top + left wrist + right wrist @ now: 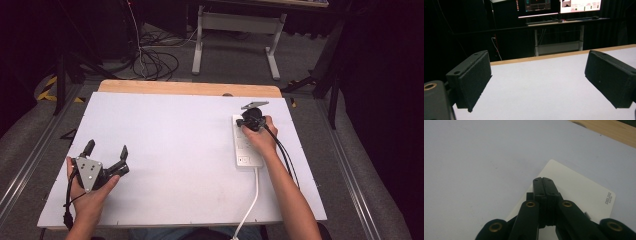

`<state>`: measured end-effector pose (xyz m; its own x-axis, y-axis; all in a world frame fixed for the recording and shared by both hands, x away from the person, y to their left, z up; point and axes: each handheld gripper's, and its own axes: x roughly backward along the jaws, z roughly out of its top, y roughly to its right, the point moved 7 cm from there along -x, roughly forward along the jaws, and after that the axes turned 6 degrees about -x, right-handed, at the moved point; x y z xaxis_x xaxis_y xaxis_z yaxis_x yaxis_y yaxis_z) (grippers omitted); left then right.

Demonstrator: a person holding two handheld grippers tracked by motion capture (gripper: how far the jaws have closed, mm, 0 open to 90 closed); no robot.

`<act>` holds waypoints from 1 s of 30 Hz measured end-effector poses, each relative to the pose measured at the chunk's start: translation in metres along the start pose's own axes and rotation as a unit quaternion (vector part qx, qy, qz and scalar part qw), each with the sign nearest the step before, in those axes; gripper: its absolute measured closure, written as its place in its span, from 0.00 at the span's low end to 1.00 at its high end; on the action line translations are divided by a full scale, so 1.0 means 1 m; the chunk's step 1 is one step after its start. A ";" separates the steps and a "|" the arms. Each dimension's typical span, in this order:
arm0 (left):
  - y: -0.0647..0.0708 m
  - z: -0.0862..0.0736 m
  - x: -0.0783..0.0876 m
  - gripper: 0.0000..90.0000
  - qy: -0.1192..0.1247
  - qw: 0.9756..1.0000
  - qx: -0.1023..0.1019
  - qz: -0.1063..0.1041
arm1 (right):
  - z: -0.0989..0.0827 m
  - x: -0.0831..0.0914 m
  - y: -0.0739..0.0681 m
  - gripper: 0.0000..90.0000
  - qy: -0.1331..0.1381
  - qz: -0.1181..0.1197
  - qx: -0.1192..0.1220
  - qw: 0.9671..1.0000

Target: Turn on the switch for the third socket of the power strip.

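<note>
Right gripper [543, 181] jaws pressed together, empty, tip over far end of white power strip [247, 145]; strip long axis runs toward person. Left gripper [106, 152] jaws spread, well apart at table left.

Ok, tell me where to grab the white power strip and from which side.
Grip the power strip across its narrow width, near the middle of its length, coming straight down from above. It lies flat on the table, its long sides are parallel, and its cable leaves the near end, so avoid that end.

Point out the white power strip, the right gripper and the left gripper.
white power strip [248, 159], high view, near end by the cord.
right gripper [543, 180], right gripper view, closed jaw tips.
left gripper [106, 149], high view, between the open jaws.
</note>
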<state>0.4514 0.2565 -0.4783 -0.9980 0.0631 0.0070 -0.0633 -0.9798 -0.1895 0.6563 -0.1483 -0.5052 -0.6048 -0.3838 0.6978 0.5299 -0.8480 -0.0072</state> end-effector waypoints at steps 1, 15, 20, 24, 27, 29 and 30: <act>0.000 0.000 0.000 0.08 0.000 1.000 0.000 0.000 | 0.000 0.000 0.000 1.00 0.000 0.001 -0.001 1.000; 0.000 0.000 0.000 0.08 0.000 1.000 -0.002 0.001 | -0.002 0.000 -0.002 1.00 -0.002 -0.002 0.002 1.000; 0.000 0.000 0.000 0.08 0.000 1.000 -0.002 0.001 | -0.002 0.000 -0.002 1.00 -0.002 -0.002 0.001 1.000; 0.000 0.000 0.000 0.08 -0.001 1.000 -0.003 0.001 | -0.002 0.000 -0.002 1.00 -0.002 -0.002 0.001 1.000; 0.001 -0.001 0.000 0.08 -0.002 1.000 -0.004 0.000 | -0.002 0.000 -0.002 1.00 -0.002 -0.001 -0.001 1.000; 0.001 -0.001 0.000 0.08 -0.002 1.000 -0.004 0.000 | -0.002 0.000 -0.002 1.00 -0.002 -0.001 -0.001 1.000; 0.001 -0.001 0.000 0.08 -0.002 1.000 -0.004 0.000 | -0.002 0.000 -0.002 1.00 -0.002 -0.001 0.000 1.000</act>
<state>0.4518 0.2558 -0.4791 -0.9979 0.0631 0.0114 -0.0641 -0.9783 -0.1969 0.6541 -0.1476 -0.5070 -0.6037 -0.3800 0.7008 0.5277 -0.8494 -0.0060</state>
